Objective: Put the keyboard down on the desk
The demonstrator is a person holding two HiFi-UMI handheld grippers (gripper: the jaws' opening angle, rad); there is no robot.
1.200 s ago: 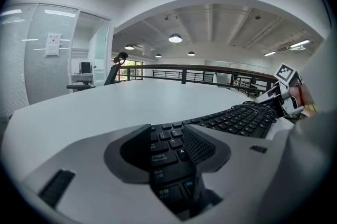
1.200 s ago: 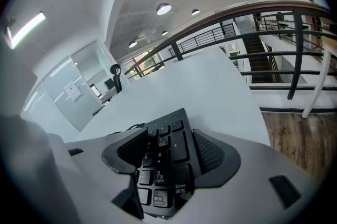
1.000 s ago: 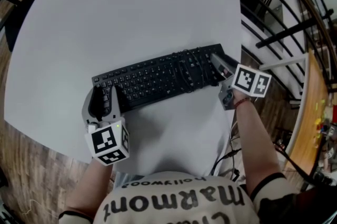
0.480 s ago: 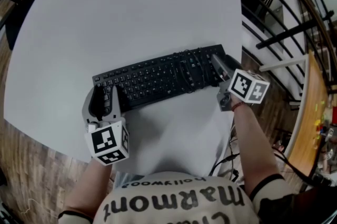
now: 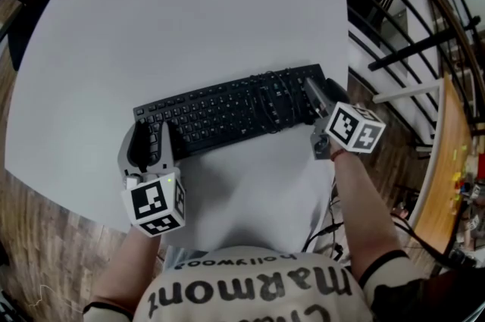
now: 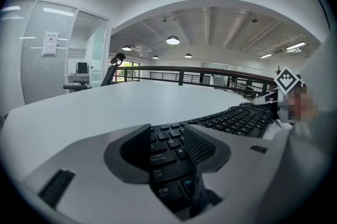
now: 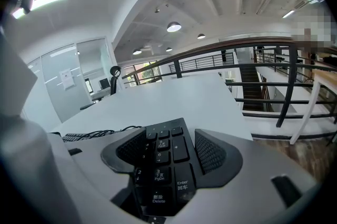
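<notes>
The keyboard (image 5: pixel 231 110) lies flat on the desk (image 5: pixel 189 17). The left gripper (image 5: pixel 151 143) clamps the keyboard's left end. The right gripper (image 5: pixel 318 92), jaws apart, straddles its right end. Release the left squarely, without dragging.

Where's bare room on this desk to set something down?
Bare: the wide white desk beyond the black keyboard, and the strip between keyboard and near edge. Crowded: the keyboard's ends, where the left gripper and right gripper sit.
</notes>
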